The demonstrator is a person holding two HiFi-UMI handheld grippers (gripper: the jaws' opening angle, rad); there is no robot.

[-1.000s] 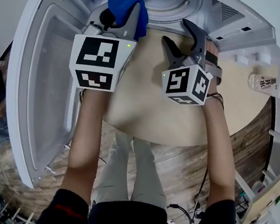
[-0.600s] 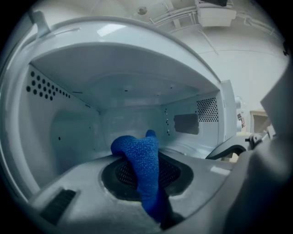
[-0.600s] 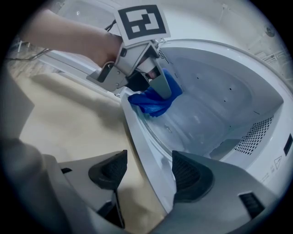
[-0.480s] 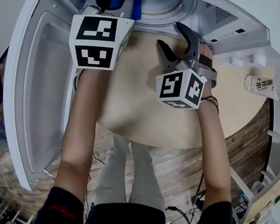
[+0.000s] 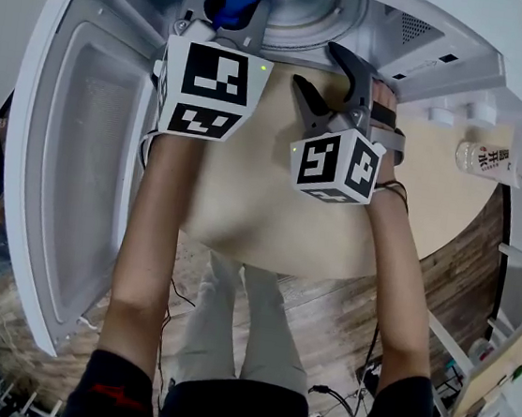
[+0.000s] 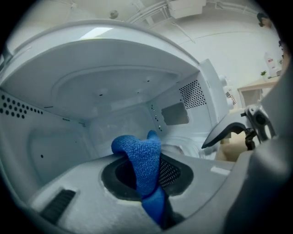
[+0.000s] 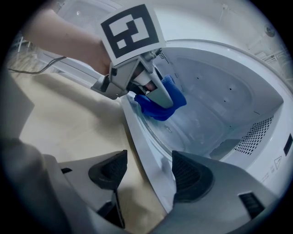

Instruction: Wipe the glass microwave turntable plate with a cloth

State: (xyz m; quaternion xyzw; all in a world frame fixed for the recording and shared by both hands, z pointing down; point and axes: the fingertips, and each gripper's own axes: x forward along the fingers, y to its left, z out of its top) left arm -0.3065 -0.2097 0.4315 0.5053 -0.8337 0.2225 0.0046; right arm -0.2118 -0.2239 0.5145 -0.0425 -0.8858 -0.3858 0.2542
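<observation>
- While the left claw [image 6: 153,192] is clamped on the blue cloth [image 6: 139,157], it reaches into the open microwave [image 5: 450,56], so I judge that the wiping step is in hand.
- The glass turntable plate [image 7: 192,121] lies on the floor of the microwave, and the cloth seems to rest on its front left part, just inside the opening.
- The right claw [image 7: 145,176] has its jaws apart with nothing between them; it hovers over the counter [image 5: 262,203] just in front of the microwave.
- The next move calls, I think, for pressing the cloth down and sweeping it round over the glass, with care that the plate does not turn or slide; the free right claw could steady its rim.
- The right gripper view shows the cloth against the plate from the side; the left gripper view does not, because there the cloth stands up between the jaws and hides the glass under it.
- Only the head view shows the door [image 5: 76,180] swung wide to the left of the microwave, but there the left claw covers part of the plate.
</observation>
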